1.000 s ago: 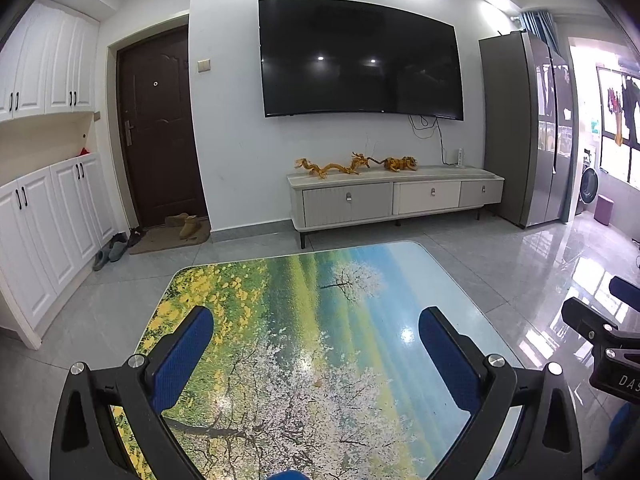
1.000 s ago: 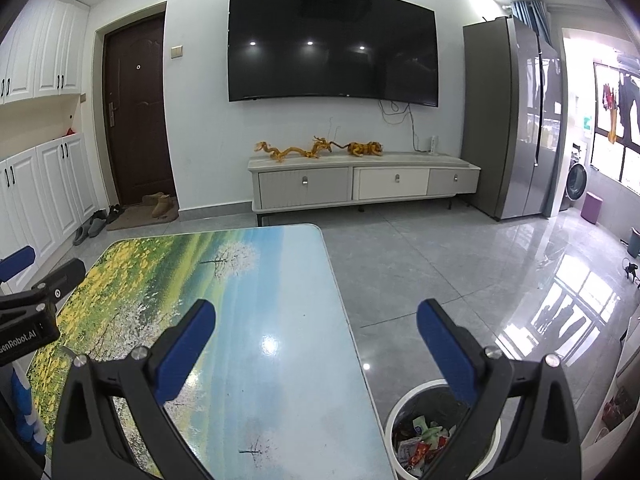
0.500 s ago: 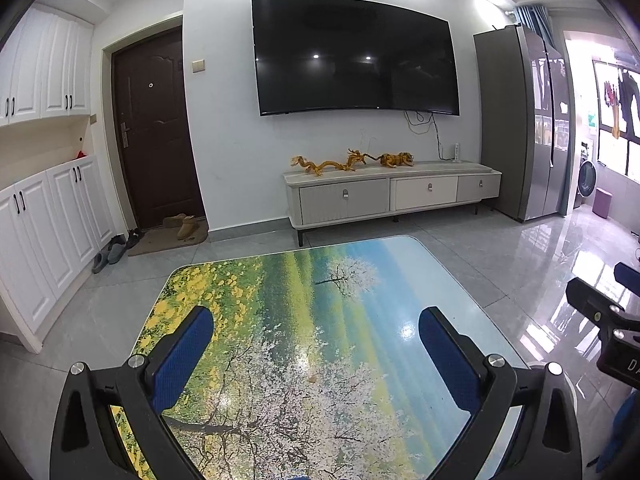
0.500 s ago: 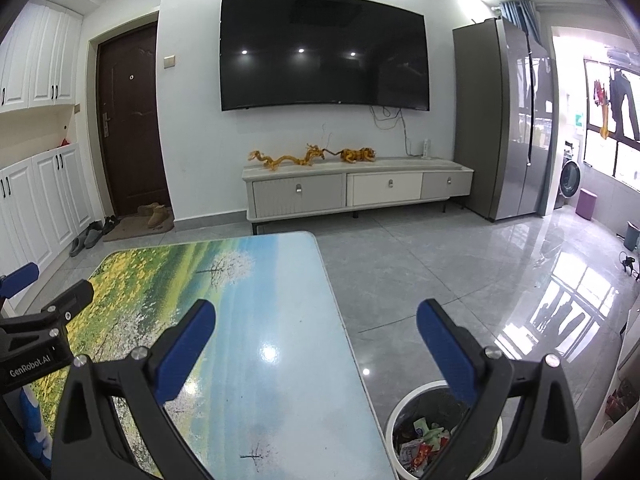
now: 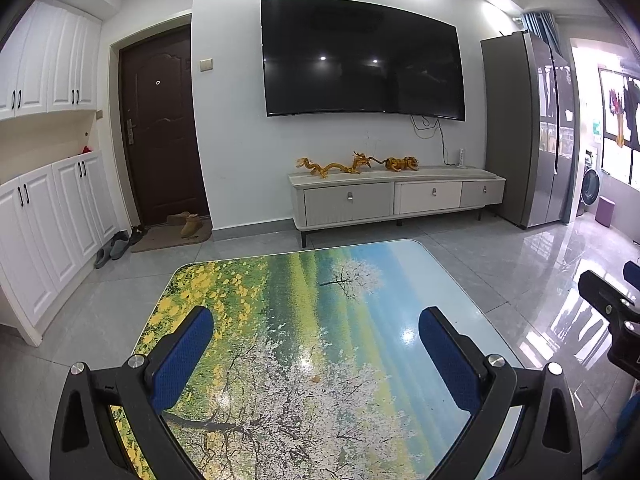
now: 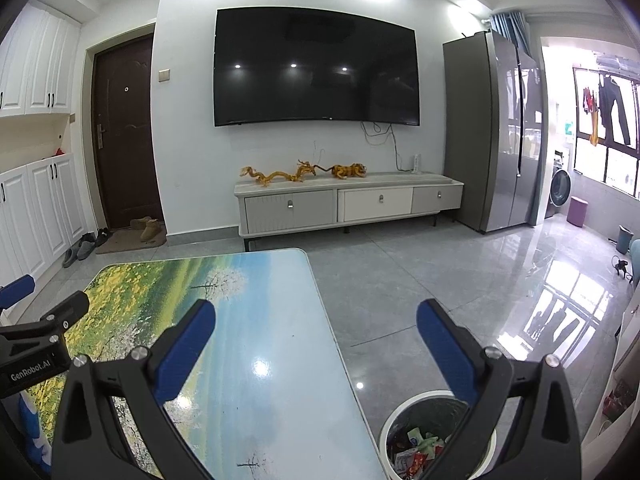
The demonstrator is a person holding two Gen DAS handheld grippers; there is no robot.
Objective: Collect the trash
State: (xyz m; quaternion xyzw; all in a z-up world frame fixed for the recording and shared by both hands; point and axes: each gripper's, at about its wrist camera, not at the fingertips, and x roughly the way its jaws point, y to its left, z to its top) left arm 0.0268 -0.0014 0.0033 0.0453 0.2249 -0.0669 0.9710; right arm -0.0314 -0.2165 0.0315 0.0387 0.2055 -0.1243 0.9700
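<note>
Left gripper (image 5: pixel 316 344): hovering over the table, fingers spread wide, holding nothing.
Right gripper (image 6: pixel 316 340): hanging over the table's right edge, fingers spread wide, holding nothing too.
Table (image 5: pixel 360 280): showing a shiny picture of trees and flowers, looking bare but for one tiny brown speck (image 5: pixel 316 379), maybe a crumb, too small to tell.
Bin (image 6: pixel 390 426): sitting on the floor just beside the table's right side, below the right gripper.
Trash (image 6: pixel 416 446): lying inside the bin already, bright wrappers piled up.
Step in hand: probably finishing, or looking around for more trash.
Next move: checking that speck up close, then pinching it gently with the left gripper and carrying it over to the bin.
</note>
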